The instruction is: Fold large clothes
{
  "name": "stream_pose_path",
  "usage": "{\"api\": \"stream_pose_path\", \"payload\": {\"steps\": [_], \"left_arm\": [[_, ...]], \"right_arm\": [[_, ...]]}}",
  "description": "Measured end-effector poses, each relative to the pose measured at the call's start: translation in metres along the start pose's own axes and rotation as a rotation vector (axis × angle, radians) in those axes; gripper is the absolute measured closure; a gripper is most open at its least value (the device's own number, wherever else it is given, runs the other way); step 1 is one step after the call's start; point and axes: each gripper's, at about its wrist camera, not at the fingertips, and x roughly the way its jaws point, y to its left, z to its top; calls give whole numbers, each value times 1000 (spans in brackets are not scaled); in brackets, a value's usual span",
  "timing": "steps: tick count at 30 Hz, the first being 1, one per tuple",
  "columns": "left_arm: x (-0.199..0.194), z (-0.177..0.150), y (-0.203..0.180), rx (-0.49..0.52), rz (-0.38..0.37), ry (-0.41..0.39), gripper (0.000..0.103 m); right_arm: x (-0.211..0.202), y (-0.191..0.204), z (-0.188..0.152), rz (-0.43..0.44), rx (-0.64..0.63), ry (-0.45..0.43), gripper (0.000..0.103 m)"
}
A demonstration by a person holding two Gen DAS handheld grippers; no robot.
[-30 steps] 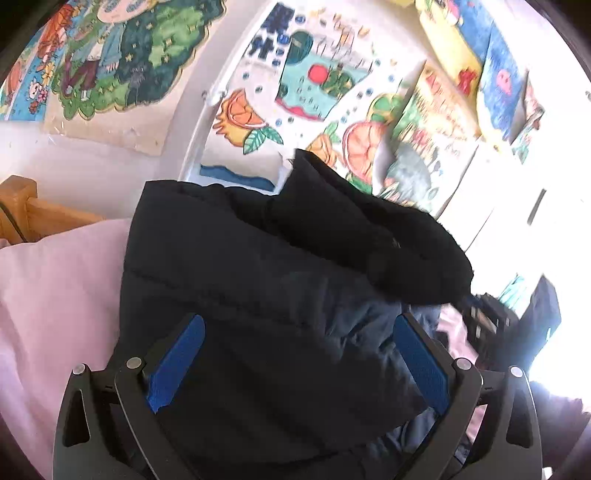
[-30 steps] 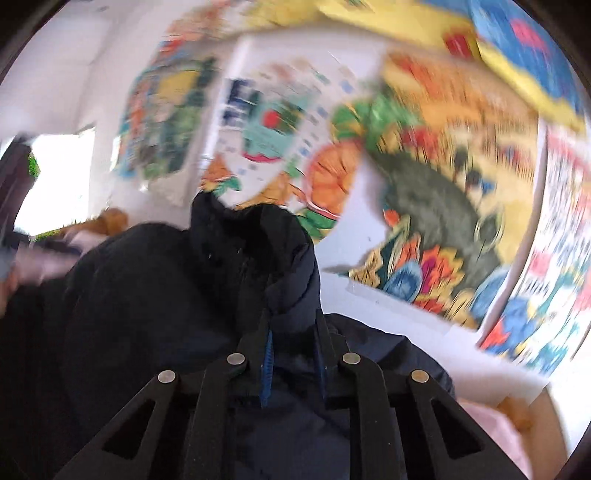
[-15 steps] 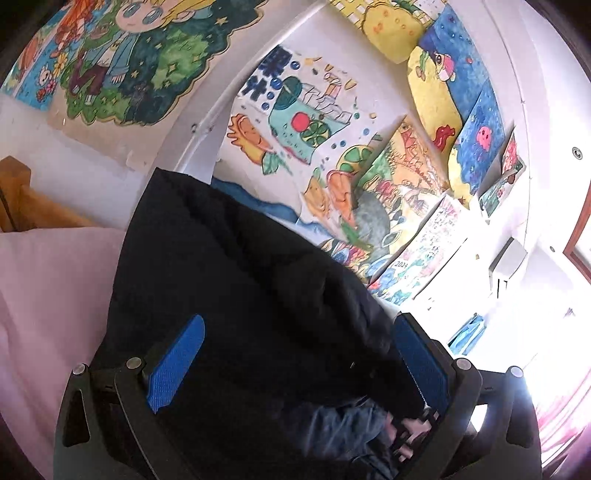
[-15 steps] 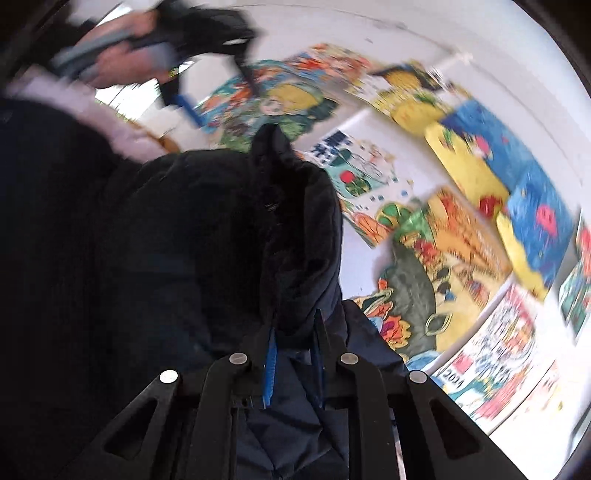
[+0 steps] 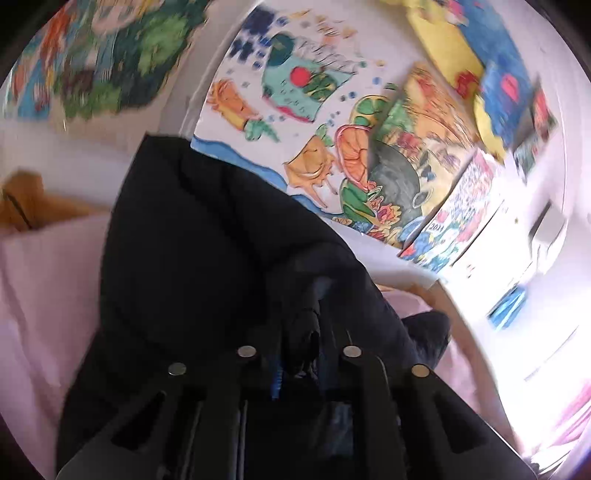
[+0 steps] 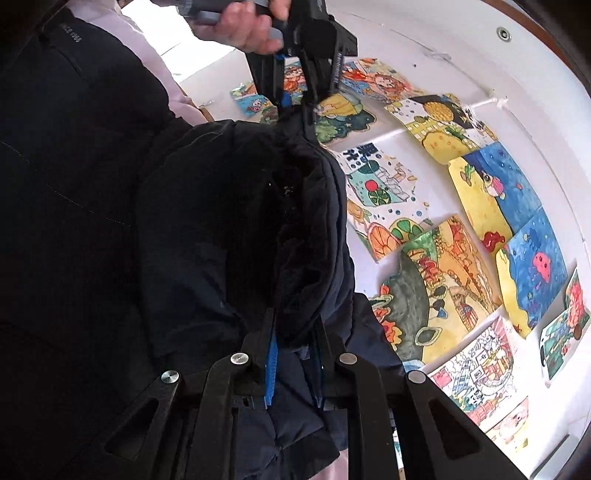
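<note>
The dark padded jacket (image 5: 207,266) hangs bunched between both tools, above a pink bed sheet (image 5: 40,295) that shows at 9 o'clock in the left wrist view. The left tool (image 5: 299,354) is pressed together on a thick fold of the jacket; its jaws have just been closing, and fabric is pinched between them. The right tool (image 6: 291,354) is likewise clamped on a rolled edge of the jacket (image 6: 221,229), with the left tool (image 6: 295,99) and the person's hand (image 6: 251,26) visible at 12 o'clock in its view, gripping the same garment higher up. To do this step well, I would keep both pinches firm, draw the two held points apart until the cloth between them hangs flat, then lower it evenly onto the bed so the fold line lands straight and the bulky padding does not slide out. Against the earlier frames, the left tool was spread wide around the jacket and now grips it, while the right tool's view has rolled, so the wall drawings (image 6: 461,229) sit at 3 o'clock.
</note>
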Motion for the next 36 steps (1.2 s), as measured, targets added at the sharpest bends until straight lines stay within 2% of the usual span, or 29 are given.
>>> {"api": "stream_pose_path", "payload": {"steps": [6, 10, 12, 14, 16, 17, 18, 20, 22, 24, 27, 30, 33, 36], "left_arm": [[-8, -63, -1, 76, 81, -25, 94], [27, -85, -2, 172, 177, 13, 94], [43, -83, 5, 166, 204, 13, 94], [52, -78, 15, 144, 193, 11, 94], [57, -75, 26, 98, 166, 17, 94], [56, -75, 29, 83, 152, 13, 94], [55, -76, 30, 76, 140, 7, 94], [53, -78, 26, 92, 144, -3, 94], [50, -80, 22, 112, 152, -8, 94], [46, -81, 20, 115, 149, -10, 94], [42, -83, 19, 124, 150, -3, 93], [37, -78, 14, 128, 150, 7, 87], [14, -71, 4, 153, 158, -49, 87], [4, -56, -19, 220, 113, -121, 83]], "right_arm": [[7, -16, -10, -6, 88, 50, 88], [23, -15, -21, 23, 130, 121, 87], [31, -14, -25, 55, 155, 153, 84], [27, -24, -29, 103, 226, 162, 82], [18, -40, -35, 138, 319, 159, 72], [11, -51, -36, 140, 376, 148, 69], [4, -61, -36, 133, 425, 137, 61], [-6, -83, -31, 125, 538, 95, 57], [-4, -104, -20, 90, 651, 74, 57], [14, -114, -3, 112, 743, 81, 57], [50, -110, 15, 156, 793, 131, 57], [90, -90, 5, 193, 814, 241, 69], [100, -77, -12, 192, 852, 267, 69], [100, -67, -15, 170, 821, 264, 69]]}}
